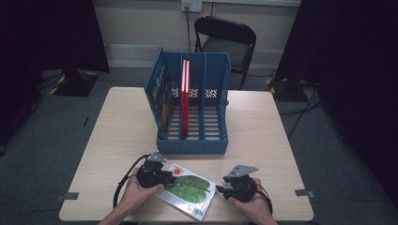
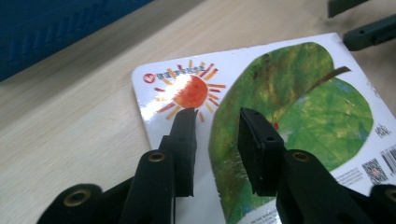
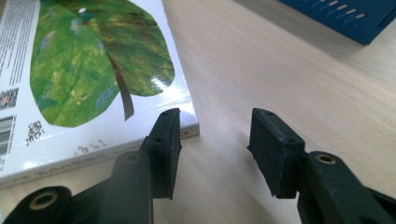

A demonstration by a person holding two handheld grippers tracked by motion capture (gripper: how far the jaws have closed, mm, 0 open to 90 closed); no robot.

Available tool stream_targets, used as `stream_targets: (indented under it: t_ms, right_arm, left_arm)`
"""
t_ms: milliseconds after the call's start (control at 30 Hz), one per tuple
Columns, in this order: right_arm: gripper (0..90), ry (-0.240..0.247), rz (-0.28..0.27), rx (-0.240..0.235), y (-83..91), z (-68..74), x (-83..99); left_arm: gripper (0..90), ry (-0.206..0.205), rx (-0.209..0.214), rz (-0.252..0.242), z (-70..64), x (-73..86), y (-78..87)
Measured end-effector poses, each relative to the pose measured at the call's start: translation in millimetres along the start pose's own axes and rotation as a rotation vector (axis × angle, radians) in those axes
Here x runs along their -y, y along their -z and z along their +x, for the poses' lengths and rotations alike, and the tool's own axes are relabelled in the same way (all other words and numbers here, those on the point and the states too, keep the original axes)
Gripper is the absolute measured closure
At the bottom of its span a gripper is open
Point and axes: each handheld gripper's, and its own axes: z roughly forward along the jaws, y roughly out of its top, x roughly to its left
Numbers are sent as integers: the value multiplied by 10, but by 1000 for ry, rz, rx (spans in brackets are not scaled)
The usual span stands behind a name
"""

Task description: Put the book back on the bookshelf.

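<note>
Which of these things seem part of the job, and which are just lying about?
Likely in use: leaf-cover book, blue file rack, red book in it, left gripper, right gripper.
Just about: black chair, floor cables.

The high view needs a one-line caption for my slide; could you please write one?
Two open hand-held tools, left tool and right tool, flank a leaf-cover book before a blue file rack.

- We saw a pale wooden table (image 1: 117,136) standing on grey carpet (image 1: 42,154).
- A black folding chair (image 1: 225,40) stood beyond it, against a light wall (image 1: 141,21).
- Dark curtains (image 1: 356,70) flanked both sides.
</note>
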Motion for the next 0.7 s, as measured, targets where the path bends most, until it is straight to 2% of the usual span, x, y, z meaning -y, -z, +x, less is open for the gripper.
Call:
stream_targets:
  t_ms: [33,100,133,200,233,267,300,333,400,433,500,700]
  right_arm:
    - [528,-4,-4,-1,-5,-3,-7]
    - [522,-13,-12,-7,1,-1,-14]
    - [521,-13,-17,-15,5,12,-10]
    - [518,-8,-17,-24,15,56,2]
    - [516,-3,-15,-31,18,82,12]
    - [514,-1,-13,-36,20,110,23]
    - [510,5,-9,-44,27,137,37]
    - [509,7,-10,-52,31,154,48]
    - [506,12,1,-52,28,183,66]
    - [502,12,-3,-51,27,183,70]
    - [488,7,-3,-61,21,160,65]
    - [485,9,-8,-65,2,131,44]
  left_arm:
    - [649,-3,-26,3,-6,-2,8]
    - [592,6,-49,1,-7,0,16]
    - [592,16,-56,-9,-4,3,15]
    - [486,49,-66,-21,19,9,17]
    - [468,61,-48,-8,47,10,21]
    - [477,81,-24,6,85,12,15]
    - [487,84,-13,17,108,13,14]
    - [515,78,-18,21,119,15,17]
    - [569,103,-1,14,161,24,17]
    - [574,102,-2,16,174,25,13]
    - [604,65,-2,4,187,49,0]
    - [565,54,1,-22,185,86,-9]
